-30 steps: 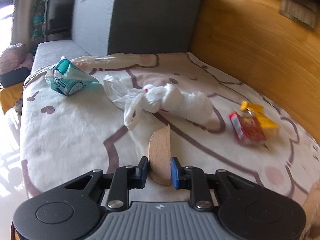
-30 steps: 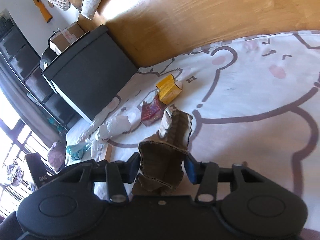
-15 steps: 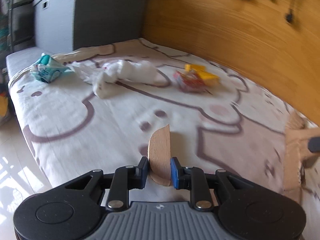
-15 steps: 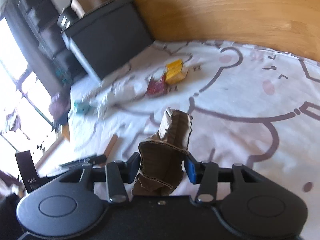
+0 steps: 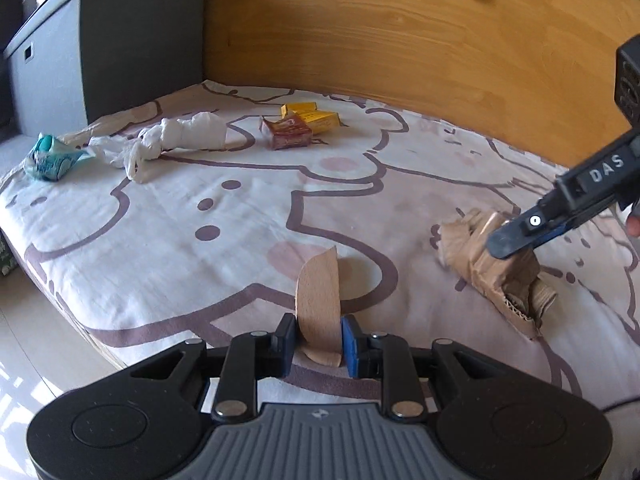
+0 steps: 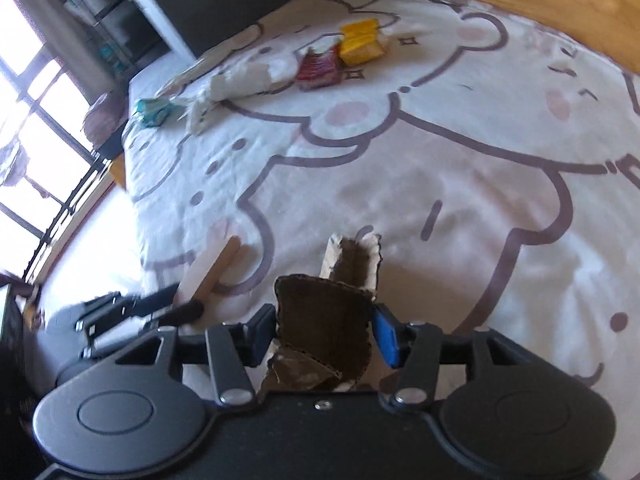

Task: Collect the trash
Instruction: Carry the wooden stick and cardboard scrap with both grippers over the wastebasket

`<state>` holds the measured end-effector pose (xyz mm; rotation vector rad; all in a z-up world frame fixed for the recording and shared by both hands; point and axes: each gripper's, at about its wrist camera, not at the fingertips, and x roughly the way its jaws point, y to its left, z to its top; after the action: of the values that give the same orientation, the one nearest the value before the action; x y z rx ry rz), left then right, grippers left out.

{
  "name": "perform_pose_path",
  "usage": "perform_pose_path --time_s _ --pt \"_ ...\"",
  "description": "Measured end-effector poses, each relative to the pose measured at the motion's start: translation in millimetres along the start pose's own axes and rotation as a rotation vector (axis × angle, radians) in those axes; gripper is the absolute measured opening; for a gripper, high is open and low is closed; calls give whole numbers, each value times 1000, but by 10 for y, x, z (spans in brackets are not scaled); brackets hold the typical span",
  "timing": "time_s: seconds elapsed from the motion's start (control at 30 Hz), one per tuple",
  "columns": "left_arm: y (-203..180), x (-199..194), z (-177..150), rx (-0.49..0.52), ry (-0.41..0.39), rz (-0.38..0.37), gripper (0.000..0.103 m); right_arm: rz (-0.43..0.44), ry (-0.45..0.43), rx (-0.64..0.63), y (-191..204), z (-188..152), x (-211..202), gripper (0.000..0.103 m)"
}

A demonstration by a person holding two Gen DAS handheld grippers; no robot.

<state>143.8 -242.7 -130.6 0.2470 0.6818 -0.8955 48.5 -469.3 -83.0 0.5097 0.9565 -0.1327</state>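
My left gripper [image 5: 318, 338] is shut on a flat wooden piece [image 5: 319, 298], held over the near edge of the bed. My right gripper [image 6: 325, 338] is shut on a crumpled piece of brown cardboard [image 6: 326, 320]; it also shows in the left wrist view [image 5: 486, 264] at the right, low over the sheet. Far across the bed lie a crumpled white plastic bag [image 5: 184, 138], a red box [image 5: 288, 132], a yellow box [image 5: 314, 118] and a teal wipes packet [image 5: 50, 158].
The bed has a white cartoon-print sheet [image 5: 248, 216] and a wooden headboard [image 5: 400, 36] behind. A dark grey storage box [image 5: 104, 44] stands at the far left. The floor [image 5: 36, 364] lies left of the bed edge. Windows [image 6: 36, 120] are at the left.
Both grippers have pulled back from the trash pile toward the near right part of the bed, each still holding its piece. The right gripper has come into the left wrist view.
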Motion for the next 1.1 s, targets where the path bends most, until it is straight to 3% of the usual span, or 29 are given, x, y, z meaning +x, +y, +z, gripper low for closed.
perform_pose_path --time_s 0.2,0.4,0.53,0.6,0.83,1.1 --pt "32 64 51 -82 -15 -12 37 11 49 128 -53 38 162 59" --pt "30 161 124 -144 -6 13 36 3 28 150 -19 10 185 54" --pt "-38 215 181 -109 17 43 34 -2 -2 171 -23 -34 164 53" --pt "-69 202 174 -79 23 60 27 -10 -18 171 -7 -59 154 53" --pt "-8 41 116 -135 -8 25 27 -42 -55 144 96 -118 104 52" --pt "131 -232 60 -211 -61 46 27 -78 -105 57 371 -115 77 51"
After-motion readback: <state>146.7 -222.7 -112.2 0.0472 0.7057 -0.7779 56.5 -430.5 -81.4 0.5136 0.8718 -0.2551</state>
